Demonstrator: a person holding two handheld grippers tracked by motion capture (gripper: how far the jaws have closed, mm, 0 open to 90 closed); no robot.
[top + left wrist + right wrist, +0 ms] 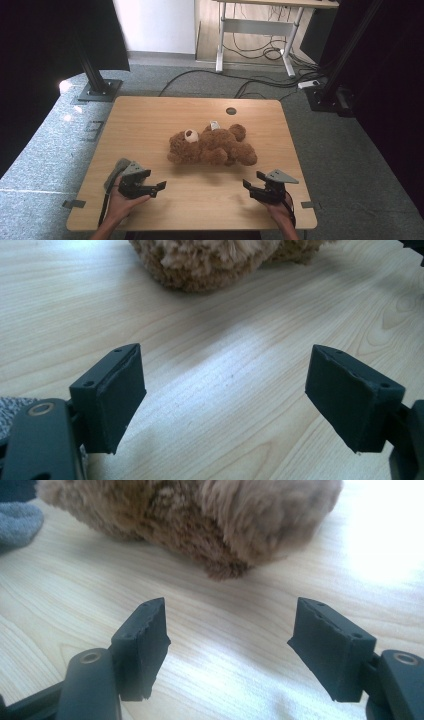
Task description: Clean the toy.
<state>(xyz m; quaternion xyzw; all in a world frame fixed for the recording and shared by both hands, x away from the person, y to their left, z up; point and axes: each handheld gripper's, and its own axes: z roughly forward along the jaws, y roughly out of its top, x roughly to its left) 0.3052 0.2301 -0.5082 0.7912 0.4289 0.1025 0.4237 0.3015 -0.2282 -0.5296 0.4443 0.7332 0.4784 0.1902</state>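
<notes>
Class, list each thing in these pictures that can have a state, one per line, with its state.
Teddy bear: lying on the table, untouched, between the two tongs.
Left tongs: open, nothing between the jaws, short of the bear.
Right tongs: open, nothing between the jaws, short of the bear.
Table: bear on it.
</notes>
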